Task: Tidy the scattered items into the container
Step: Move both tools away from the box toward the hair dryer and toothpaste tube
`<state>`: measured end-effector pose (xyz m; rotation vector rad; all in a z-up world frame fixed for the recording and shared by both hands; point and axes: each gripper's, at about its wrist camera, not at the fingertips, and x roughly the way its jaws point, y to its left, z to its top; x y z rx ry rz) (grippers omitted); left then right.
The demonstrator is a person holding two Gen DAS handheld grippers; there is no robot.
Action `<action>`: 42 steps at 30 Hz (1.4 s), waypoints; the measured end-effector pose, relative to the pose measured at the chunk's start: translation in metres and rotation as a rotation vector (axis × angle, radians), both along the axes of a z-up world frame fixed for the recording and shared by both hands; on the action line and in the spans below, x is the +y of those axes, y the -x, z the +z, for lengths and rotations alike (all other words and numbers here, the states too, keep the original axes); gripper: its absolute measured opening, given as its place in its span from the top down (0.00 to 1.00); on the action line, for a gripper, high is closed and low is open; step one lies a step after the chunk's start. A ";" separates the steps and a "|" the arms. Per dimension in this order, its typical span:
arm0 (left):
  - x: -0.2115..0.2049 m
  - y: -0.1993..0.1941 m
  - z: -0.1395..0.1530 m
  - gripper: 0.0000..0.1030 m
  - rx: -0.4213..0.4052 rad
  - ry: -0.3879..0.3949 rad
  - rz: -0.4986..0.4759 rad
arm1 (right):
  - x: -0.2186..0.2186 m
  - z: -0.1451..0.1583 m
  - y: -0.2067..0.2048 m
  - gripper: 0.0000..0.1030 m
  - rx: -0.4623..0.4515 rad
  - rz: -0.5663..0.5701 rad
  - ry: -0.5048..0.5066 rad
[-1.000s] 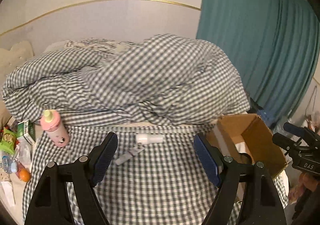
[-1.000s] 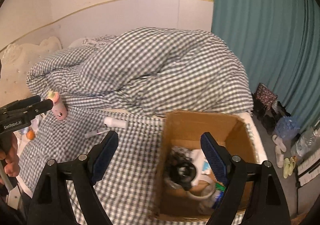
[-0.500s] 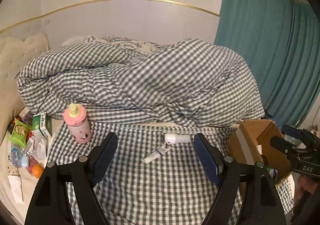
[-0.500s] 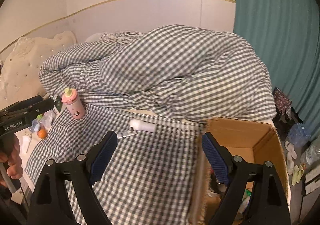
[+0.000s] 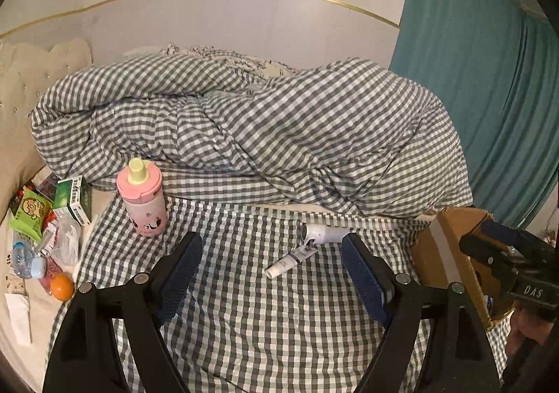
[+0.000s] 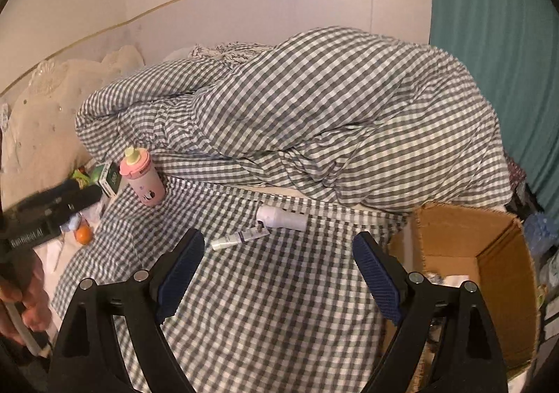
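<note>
Both grippers, left gripper (image 5: 270, 274) and right gripper (image 6: 277, 269), hover with jaws apart and empty over a checked bedsheet (image 5: 244, 305). Left of the cardboard box (image 6: 489, 235) lie a white bottle (image 6: 281, 217) and small tube (image 6: 241, 238); farther left stands a pink bottle (image 6: 143, 180).

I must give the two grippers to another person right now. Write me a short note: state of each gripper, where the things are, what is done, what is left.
Left gripper: open, empty, above the checked sheet.
Right gripper: open, empty, beside the cardboard box.
On the sheet: a small tube and a white bottle lying close together, and a pink bottle standing upright further left.
At the bed's left edge: an orange, a green carton, snack packets and other small clutter.
Done: the box already holds some things; I cannot tell which.
Left: everything listed above still has to go into the box.
</note>
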<state>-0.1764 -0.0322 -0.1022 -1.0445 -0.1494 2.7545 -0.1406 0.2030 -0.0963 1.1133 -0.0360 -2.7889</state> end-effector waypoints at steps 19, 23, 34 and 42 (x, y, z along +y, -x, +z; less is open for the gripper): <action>0.011 0.044 -0.062 0.13 -0.068 0.024 -0.029 | 0.007 -0.066 0.063 0.15 -0.115 -0.028 0.065; 0.016 0.057 -0.076 0.13 -0.083 0.044 -0.037 | 0.007 -0.078 0.081 0.15 -0.135 -0.030 0.069; 0.030 0.090 -0.126 0.05 -0.120 0.076 -0.093 | -0.002 -0.125 0.125 0.15 -0.189 -0.018 0.055; 0.036 0.108 -0.162 0.05 -0.152 0.087 -0.129 | -0.005 -0.156 0.156 0.15 -0.224 -0.011 0.052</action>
